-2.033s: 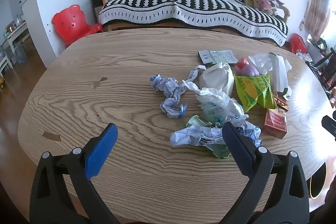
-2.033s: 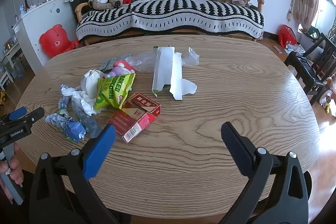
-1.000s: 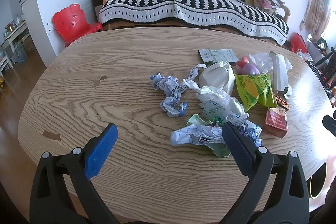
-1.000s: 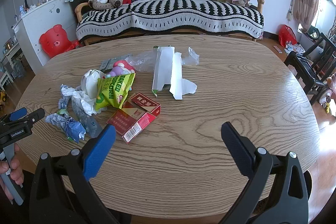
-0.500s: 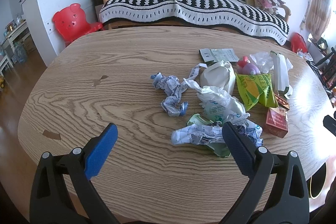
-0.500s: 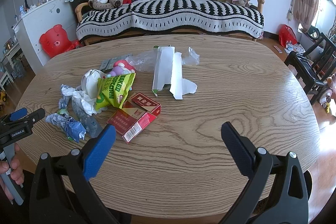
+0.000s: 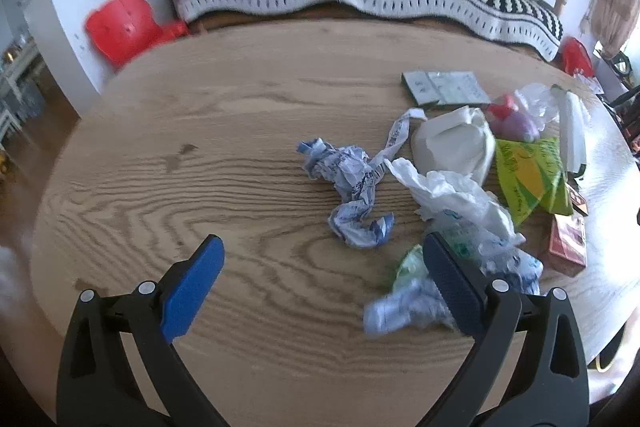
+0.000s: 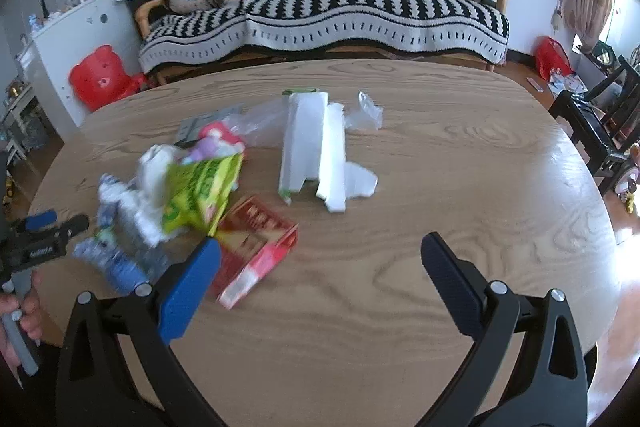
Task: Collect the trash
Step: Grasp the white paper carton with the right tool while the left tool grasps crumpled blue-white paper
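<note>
Left wrist view first: the left gripper (image 7: 322, 269) hangs over the wooden table (image 7: 200, 155) with its 2 blue pads spread wide and nothing between them. Just beyond the gap lies a crumpled blue-and-white wrapper (image 7: 352, 191). The right-hand pad sits over the near edge of the trash pile, where a smeared blue wrapper (image 7: 404, 307) and a white plastic bag (image 7: 452, 195) lie heaped together. Behind the bag there's a white pouch (image 7: 452, 143), and beside that pouch a yellow-green snack bag (image 7: 528, 175). A red carton (image 7: 568, 243) lies at the pile's right edge, a grey leaflet (image 7: 444, 87) at its far side.

Right wrist view now: the right gripper (image 8: 316, 263) is also gaping, pads well apart, gripping nothing, held above bare wood. Its left pad overlaps the red carton (image 8: 256, 247), which looks blurred. Touching the carton's far-left side is the yellow-green snack bag (image 8: 200, 191), with the white bag and blue wrappers beyond it toward the table's left edge. Right of the carton, apart from it, lies a flattened white box (image 8: 316, 147), clear plastic (image 8: 368, 113) behind it. At the far left the left gripper (image 8: 52, 223) pokes in, a hand (image 8: 20, 307) on its handle. A striped sofa (image 8: 328, 15) stands behind the table.
</note>
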Demonstrator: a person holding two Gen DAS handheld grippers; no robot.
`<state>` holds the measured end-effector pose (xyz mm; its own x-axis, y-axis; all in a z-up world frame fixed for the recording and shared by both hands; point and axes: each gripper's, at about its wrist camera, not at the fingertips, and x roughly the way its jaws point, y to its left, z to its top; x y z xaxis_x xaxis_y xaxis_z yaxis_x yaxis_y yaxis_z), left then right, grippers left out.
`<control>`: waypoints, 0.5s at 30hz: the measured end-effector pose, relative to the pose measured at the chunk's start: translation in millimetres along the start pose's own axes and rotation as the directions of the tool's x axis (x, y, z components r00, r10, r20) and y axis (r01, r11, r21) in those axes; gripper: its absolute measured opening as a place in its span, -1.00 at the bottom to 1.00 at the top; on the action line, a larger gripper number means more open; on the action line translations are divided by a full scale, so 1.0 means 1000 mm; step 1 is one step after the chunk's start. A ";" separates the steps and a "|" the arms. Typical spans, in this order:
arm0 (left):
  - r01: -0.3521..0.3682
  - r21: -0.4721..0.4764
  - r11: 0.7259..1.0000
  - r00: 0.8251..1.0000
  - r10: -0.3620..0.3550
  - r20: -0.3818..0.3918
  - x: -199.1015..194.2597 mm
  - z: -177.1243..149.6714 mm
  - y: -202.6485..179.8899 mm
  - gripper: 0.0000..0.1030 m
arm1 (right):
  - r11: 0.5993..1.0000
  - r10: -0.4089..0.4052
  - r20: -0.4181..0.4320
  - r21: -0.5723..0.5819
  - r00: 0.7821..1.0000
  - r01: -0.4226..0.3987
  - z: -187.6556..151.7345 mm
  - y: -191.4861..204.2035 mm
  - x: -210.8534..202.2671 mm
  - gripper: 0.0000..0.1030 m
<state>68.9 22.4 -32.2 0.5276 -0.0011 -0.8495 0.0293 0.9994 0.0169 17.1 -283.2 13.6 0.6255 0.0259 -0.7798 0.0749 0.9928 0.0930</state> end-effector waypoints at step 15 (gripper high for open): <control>0.028 0.059 0.998 0.998 -0.025 -0.062 0.062 0.020 -0.001 0.41 | 0.997 0.025 -0.147 0.074 0.989 -0.014 0.051 -0.009 0.130 0.80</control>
<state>118.6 21.1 -73.8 0.4730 -0.0239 -0.8808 0.0940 0.9953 0.0235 137.5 -294.3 -56.3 0.5060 0.0672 -0.8599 0.1239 0.9810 0.1496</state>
